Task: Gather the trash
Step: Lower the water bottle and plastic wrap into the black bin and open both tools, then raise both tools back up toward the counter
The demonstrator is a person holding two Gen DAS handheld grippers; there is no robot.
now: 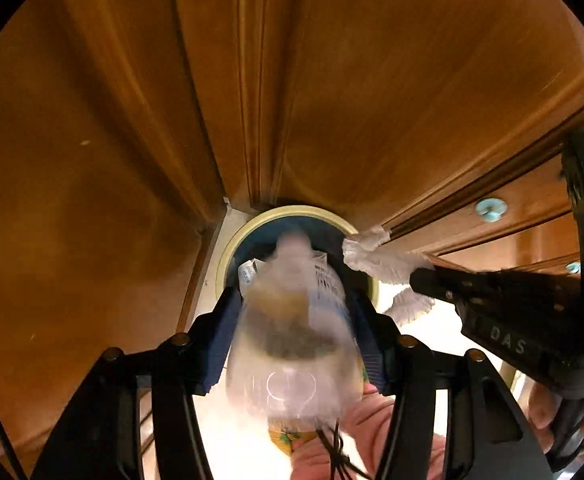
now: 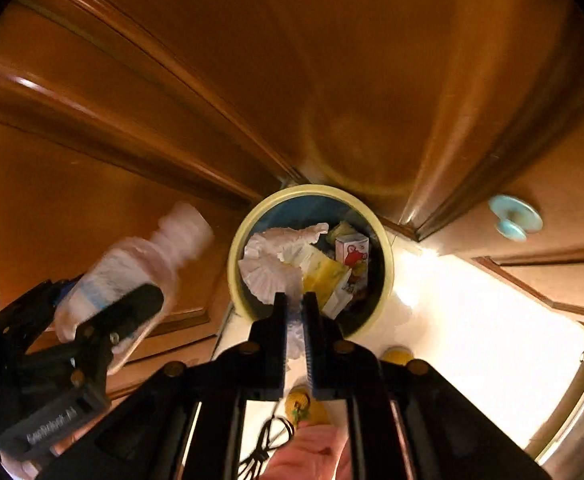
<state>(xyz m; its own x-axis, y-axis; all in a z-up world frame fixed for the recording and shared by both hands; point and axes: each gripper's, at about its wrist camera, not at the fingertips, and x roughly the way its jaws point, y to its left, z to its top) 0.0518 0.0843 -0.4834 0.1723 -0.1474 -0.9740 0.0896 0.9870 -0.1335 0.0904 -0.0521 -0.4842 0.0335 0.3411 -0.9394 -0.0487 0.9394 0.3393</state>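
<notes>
My left gripper (image 1: 294, 296) points down, shut on a clear plastic bottle (image 1: 292, 320) with a white label, held between the blue pads. Below it stands a round bin (image 1: 280, 212) with a pale yellow rim and blue inside. In the right wrist view the bottle (image 2: 140, 256) and left gripper (image 2: 108, 292) hang left of the bin (image 2: 312, 189). My right gripper (image 2: 296, 298) is shut on crumpled white paper (image 2: 296, 332) just above the bin's near rim. The left wrist view has that paper (image 1: 372, 260) sticking out of the right gripper (image 1: 420, 280) over the bin's right edge.
The bin holds a small carton (image 2: 352, 252), a yellow wrapper (image 2: 324, 276) and more white paper. Brown wooden cabinet doors with pale blue knobs (image 2: 514, 218) close in behind and beside it. White floor (image 2: 472, 300) lies to the right, a steel appliance (image 2: 580, 400) at the lower right.
</notes>
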